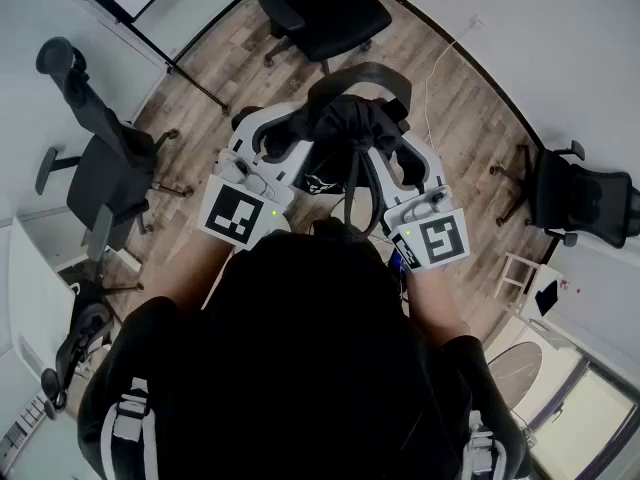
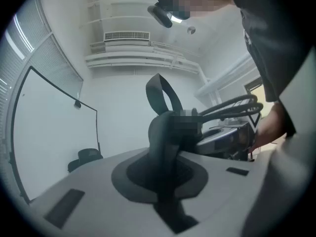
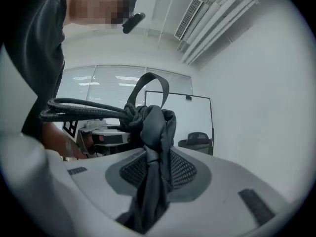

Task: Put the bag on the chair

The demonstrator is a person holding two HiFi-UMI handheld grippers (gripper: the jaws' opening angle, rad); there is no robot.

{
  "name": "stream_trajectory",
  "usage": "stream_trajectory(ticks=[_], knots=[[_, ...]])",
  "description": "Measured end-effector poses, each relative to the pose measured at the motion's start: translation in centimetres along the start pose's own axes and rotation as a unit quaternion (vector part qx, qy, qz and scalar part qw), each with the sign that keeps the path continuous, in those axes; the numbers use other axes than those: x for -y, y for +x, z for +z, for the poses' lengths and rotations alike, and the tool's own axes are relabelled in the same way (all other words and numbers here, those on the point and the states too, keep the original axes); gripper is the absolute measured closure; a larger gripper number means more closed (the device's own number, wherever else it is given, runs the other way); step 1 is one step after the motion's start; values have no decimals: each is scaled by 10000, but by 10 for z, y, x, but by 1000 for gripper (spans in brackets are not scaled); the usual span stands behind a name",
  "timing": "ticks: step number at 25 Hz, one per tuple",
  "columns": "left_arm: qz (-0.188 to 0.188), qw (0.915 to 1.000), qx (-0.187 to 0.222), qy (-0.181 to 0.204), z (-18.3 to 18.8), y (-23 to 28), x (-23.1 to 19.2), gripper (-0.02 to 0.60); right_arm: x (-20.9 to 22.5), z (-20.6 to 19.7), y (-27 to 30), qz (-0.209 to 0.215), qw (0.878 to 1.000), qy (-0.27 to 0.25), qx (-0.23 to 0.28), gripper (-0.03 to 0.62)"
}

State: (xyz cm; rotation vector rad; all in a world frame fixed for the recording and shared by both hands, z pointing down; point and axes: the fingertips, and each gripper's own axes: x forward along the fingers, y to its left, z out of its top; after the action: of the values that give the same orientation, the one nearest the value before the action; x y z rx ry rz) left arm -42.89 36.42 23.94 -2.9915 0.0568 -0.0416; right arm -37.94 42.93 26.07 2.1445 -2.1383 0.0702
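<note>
The black bag (image 1: 345, 118) hangs in the middle of the head view, held up over the wooden floor (image 1: 470, 118) between both grippers. The left gripper (image 2: 165, 174) is clamped on a fold of its dark fabric, and the right gripper (image 3: 152, 174) pinches a bunched strip of it beside the cords (image 3: 84, 107). A black chair (image 1: 322, 8) stands at the top centre, seemingly apart from the bag, though the steep view makes that hard to judge.

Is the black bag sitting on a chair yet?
No, the black bag hangs clamped between the left gripper and the right gripper, over the wooden floor, apart from the nearest chair.
</note>
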Motion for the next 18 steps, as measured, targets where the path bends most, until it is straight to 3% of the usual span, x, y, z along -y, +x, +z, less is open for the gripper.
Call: stream_trajectory(ticks=[9,18], knots=[[65,9998,-1,-179,9,-9,1,540,-7,6,-2,-116,9992,371,112,482],[170,9994,93,-280,10,-8,6,540,-1,10,-8,-173,9993,115,315,480]])
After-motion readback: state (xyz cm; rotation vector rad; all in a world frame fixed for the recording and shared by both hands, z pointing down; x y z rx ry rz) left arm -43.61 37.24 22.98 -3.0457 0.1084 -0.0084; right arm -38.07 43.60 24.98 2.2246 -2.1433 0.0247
